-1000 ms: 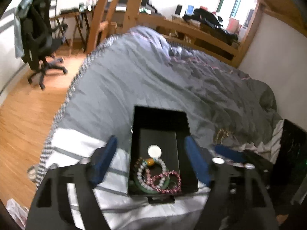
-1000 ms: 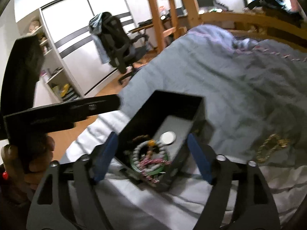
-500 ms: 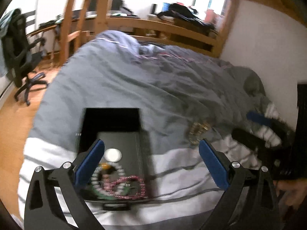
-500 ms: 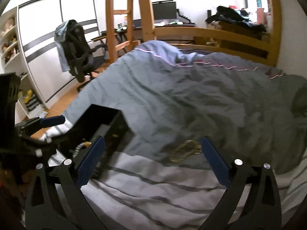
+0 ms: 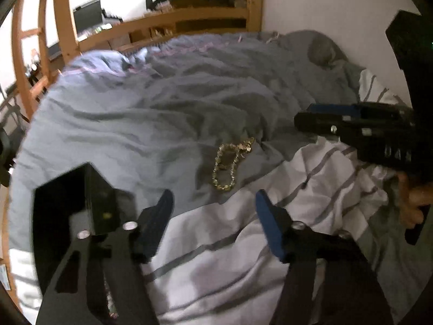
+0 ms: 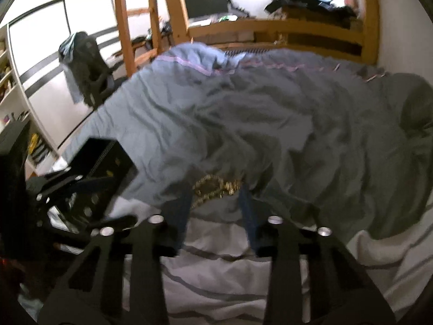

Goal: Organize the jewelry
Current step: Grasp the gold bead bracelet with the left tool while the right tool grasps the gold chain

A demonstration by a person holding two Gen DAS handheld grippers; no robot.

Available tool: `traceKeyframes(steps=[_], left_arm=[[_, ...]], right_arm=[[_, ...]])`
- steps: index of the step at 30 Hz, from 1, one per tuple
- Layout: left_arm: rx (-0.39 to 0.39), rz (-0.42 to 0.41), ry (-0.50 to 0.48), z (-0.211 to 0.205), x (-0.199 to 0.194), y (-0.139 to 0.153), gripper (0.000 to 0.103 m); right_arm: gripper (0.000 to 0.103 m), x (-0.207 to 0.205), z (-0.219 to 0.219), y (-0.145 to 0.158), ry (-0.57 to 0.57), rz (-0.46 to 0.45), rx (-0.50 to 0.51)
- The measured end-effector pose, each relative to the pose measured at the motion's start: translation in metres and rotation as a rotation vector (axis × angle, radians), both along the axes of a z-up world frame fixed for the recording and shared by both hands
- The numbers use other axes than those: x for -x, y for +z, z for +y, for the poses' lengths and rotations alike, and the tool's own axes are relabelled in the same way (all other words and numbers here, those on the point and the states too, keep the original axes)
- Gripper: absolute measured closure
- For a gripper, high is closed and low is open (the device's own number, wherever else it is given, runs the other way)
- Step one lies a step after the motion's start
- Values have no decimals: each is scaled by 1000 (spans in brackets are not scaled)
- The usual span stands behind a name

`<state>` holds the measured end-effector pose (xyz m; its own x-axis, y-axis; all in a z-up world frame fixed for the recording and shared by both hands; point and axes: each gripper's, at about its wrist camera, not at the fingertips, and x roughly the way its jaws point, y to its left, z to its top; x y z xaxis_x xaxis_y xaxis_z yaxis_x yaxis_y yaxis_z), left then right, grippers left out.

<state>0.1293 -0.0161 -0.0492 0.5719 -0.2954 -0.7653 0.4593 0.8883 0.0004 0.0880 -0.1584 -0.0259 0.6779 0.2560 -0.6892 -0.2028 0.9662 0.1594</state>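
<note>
While both sets of jaws had just been closing, the gold chain (image 6: 215,187) was flanked by the right gripper (image 6: 216,203), ungripped; the left gripper (image 5: 213,211) was held open, empty.

- The bed (image 5: 151,113) lies open far ahead of me, only rumpled grey duvet.
- The black box (image 5: 81,197) blocks my near left.
- My right tool (image 5: 319,119) crosses the right side, above the striped sheet (image 5: 243,243).
</note>
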Motion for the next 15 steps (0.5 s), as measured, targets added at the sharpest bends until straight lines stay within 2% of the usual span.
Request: traceKeyframes(steps=[2, 8, 11, 15], left_arm=[[3, 26, -9, -8, -14, -13, 52], [-2, 76, -34, -32, -47, -43, 52], [-33, 102, -35, -42, -59, -58, 52], [-34, 148, -28, -46, -73, -70, 54]], right_arm=[[75, -9, 3, -13, 27, 22, 11], [75, -46, 8, -47, 65, 84, -6], [75, -64, 14, -69, 55, 146, 48], [75, -77, 17, -87, 49, 180, 55]])
